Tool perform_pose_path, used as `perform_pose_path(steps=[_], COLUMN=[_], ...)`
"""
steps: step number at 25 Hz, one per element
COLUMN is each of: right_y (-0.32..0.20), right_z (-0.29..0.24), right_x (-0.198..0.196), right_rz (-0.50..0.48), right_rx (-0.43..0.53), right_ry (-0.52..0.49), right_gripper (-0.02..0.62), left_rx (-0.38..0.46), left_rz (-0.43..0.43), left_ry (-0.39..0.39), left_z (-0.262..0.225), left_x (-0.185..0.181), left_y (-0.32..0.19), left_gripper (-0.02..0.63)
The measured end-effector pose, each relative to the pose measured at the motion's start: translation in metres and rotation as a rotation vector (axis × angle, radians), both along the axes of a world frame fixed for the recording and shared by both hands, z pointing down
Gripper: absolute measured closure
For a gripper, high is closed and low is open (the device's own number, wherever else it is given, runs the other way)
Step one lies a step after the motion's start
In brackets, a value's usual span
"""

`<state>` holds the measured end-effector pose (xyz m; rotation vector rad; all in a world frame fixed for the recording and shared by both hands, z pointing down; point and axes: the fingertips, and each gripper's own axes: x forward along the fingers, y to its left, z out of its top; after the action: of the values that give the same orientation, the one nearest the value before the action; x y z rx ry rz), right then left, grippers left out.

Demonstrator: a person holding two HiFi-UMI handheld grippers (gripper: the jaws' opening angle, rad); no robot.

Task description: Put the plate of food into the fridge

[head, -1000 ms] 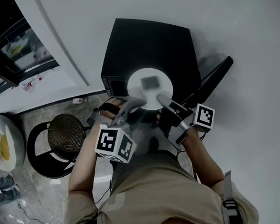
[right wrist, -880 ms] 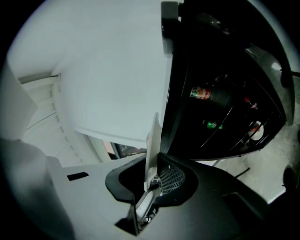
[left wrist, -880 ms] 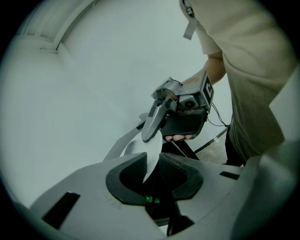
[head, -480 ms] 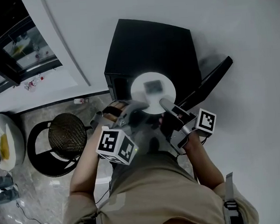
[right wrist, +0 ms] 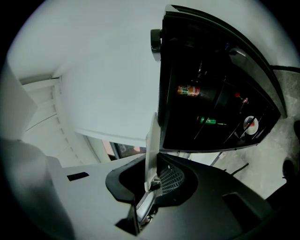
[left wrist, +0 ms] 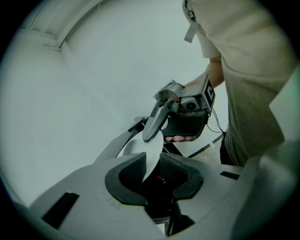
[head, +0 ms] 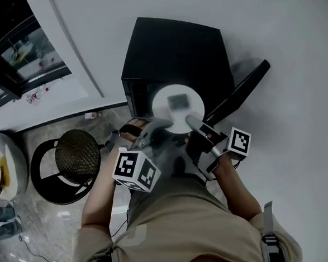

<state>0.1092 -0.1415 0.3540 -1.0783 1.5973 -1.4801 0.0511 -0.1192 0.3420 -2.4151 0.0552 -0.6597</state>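
I have the plate (head: 168,115) held from both sides. My left gripper (head: 162,122) is clamped on its near-left rim and my right gripper (head: 192,120) on its near-right rim, each with the thin white edge pinched between its jaws. The plate carries a grey piece of food (head: 177,101) and sits level at the open front of the black fridge (head: 175,48). The fridge door (head: 241,91) is swung out to the right.

You have before you: one plate (head: 192,115); one piece of food (head: 178,101); one fridge (head: 175,48) with one door (head: 238,90); two grippers, your left gripper (head: 160,123) and right gripper (head: 191,120); one stool (head: 76,159).
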Motion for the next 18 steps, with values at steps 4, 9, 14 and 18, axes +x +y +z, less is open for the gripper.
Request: perform_pose_path(steps=[4, 9, 14, 18], right_y=[0.005, 0.011, 0.020, 0.022], right_z=[0.007, 0.022, 0.043, 0.054], right_x=[-0.001, -0.001, -0.012, -0.014], right_rz=[0.005, 0.004, 0.008, 0.002], right_rx=[-0.005, -0.041, -0.071, -0.097], right_ry=[-0.007, -0.007, -0.012, -0.020], right_gripper=[0.540, 0.541, 0.545, 0.545], left_rx=[-0.020, -0.081, -0.104, -0.133], left_rz=[0.002, 0.000, -0.021, -0.037], left_ry=[-0.002, -0.016, -0.057, -0.076], left_z=[0.006, 0.021, 0.042, 0.051], left_x=[-0.001, -0.002, -0.013, -0.014], left_y=[0.004, 0.009, 0.017, 0.019], left_gripper=[0.514, 0.510, 0.506, 0.505])
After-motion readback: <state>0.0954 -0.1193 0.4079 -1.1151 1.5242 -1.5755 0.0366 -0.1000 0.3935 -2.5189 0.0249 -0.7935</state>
